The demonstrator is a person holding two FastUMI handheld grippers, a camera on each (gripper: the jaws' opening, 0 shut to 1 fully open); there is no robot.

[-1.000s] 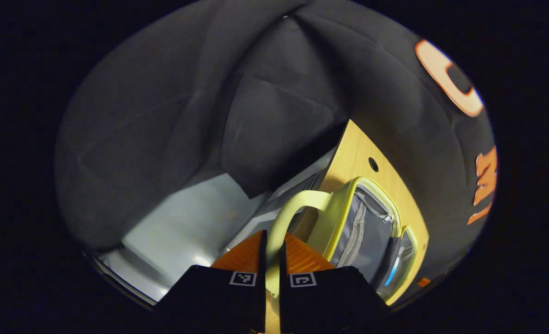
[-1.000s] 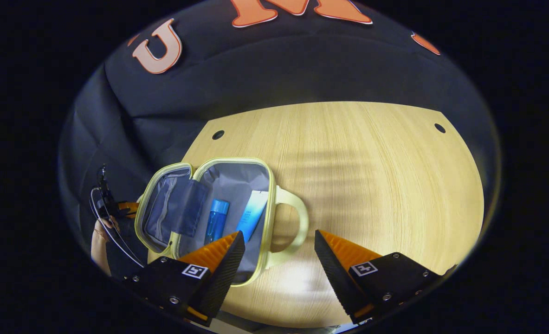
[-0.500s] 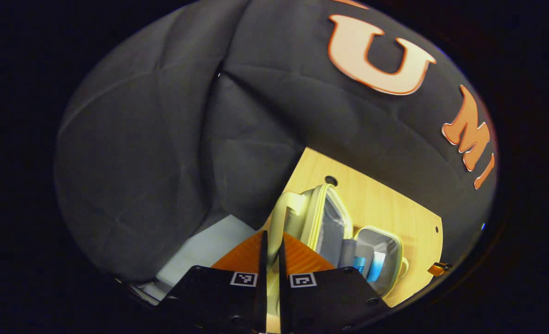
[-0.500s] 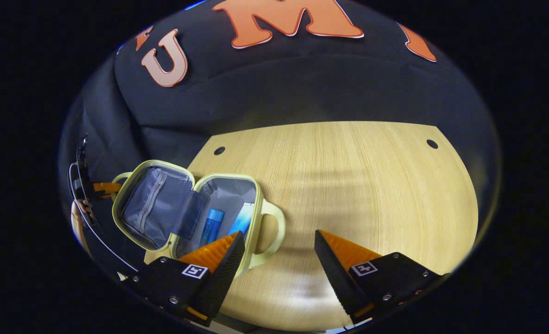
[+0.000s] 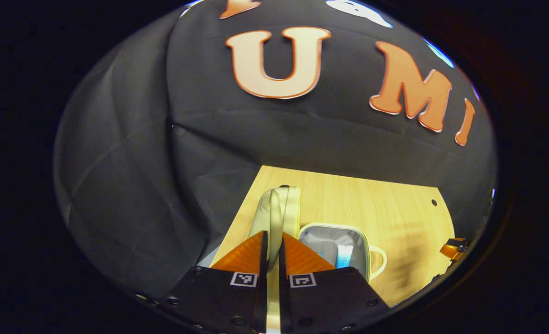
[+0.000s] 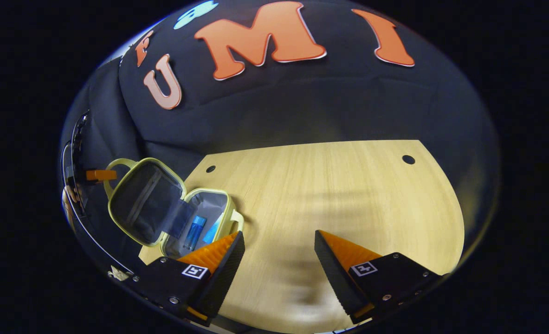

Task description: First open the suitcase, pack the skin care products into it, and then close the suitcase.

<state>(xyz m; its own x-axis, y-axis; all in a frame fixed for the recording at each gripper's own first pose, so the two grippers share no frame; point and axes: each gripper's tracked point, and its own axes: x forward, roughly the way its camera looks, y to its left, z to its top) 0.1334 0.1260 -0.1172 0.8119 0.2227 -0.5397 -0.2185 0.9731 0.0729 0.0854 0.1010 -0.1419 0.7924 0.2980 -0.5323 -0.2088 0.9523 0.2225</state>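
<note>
Swing the raised lid of the small yellow-green zip suitcase [image 6: 172, 208], at the pale wooden counter [image 6: 330, 195] edge, down squarely; left hand-held gripper [image 5: 270, 241] pinching lid handle [image 5: 274, 218], right hand-held gripper [image 6: 279, 253] wide, empty; blue bottle [image 6: 194, 232] inside.

No readable text or labels; the tube's print is too small.

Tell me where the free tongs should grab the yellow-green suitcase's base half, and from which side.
Judging by its pose, take the looped handle on the base half of the yellow-green suitcase, coming from the bare wooden table side. It juts out clear of the raised lid, which the left tongs grip by its handle.
</note>
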